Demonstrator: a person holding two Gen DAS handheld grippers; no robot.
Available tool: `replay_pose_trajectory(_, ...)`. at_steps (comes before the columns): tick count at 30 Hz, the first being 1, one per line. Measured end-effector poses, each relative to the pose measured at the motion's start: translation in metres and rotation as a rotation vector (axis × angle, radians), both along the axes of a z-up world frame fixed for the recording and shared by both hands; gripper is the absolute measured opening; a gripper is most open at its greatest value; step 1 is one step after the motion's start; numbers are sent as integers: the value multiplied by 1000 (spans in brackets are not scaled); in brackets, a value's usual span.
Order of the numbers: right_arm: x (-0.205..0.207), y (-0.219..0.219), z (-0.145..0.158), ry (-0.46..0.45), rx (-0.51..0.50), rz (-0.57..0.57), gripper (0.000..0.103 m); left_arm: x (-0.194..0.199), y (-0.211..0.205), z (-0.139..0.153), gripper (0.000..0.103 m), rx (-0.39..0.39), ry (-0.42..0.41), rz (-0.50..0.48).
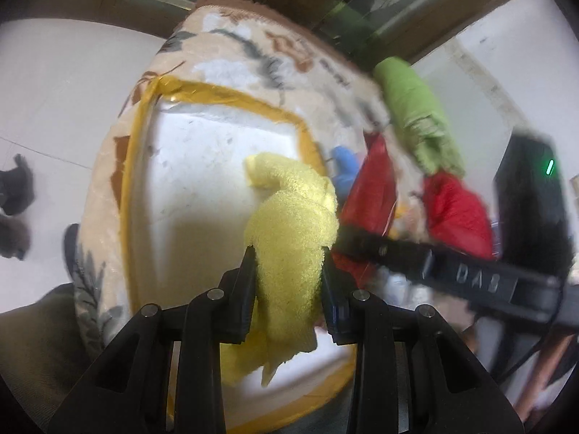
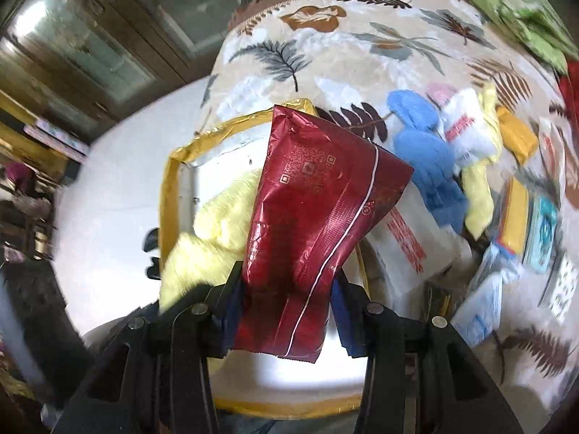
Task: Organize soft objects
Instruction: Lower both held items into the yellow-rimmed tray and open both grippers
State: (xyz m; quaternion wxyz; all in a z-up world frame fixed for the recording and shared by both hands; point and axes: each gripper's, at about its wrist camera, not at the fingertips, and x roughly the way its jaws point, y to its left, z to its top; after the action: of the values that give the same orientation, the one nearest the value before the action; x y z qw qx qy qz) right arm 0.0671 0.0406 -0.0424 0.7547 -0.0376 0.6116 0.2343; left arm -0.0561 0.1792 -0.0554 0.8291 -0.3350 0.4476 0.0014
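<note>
My left gripper [image 1: 287, 282] is clamped on a fluffy yellow terry cloth [image 1: 289, 231], limp and light, bunched mid-fold above the white gold-rimmed tray [image 1: 144, 152]; I'd judge it won't slip. My right gripper [image 2: 287, 311] pinches a crinkly dark red foil pouch [image 2: 315, 199] by its lower end, slick, over that tray

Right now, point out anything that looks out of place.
The red foil pouch clamped in the right hand-held gripper is crinkly packaging, unlike the soft yellow towel held by the left hand-held gripper over the gold-rimmed white tray.
</note>
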Motion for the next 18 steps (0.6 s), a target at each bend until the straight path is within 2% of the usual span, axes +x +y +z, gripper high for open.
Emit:
replay_pose_trajectory(4, 6, 4, -20, 32, -76, 11, 46, 1, -1, -16, 31, -23, 64, 13)
replay_pose_trajectory(8, 1, 7, -22, 13, -114, 34, 48, 4, -16, -16, 31, 52, 83, -14)
replay_pose_trajectory(12, -1, 5, -19, -4, -124, 11, 49, 2, -12, -23, 35, 22, 109, 0)
replay_pose_trajectory(14, -4, 2, -12, -45, -117, 4, 53, 0, -11, -20, 40, 18, 101, 5)
replay_pose_trajectory(16, -8, -3, -2, -88, -118, 4, 63, -2, -15, -17, 48, 22, 91, -8)
replay_pose_trajectory(18, -8, -7, 4, -103, -87, 0, 65, -4, -19, -13, 52, 24, 76, -22)
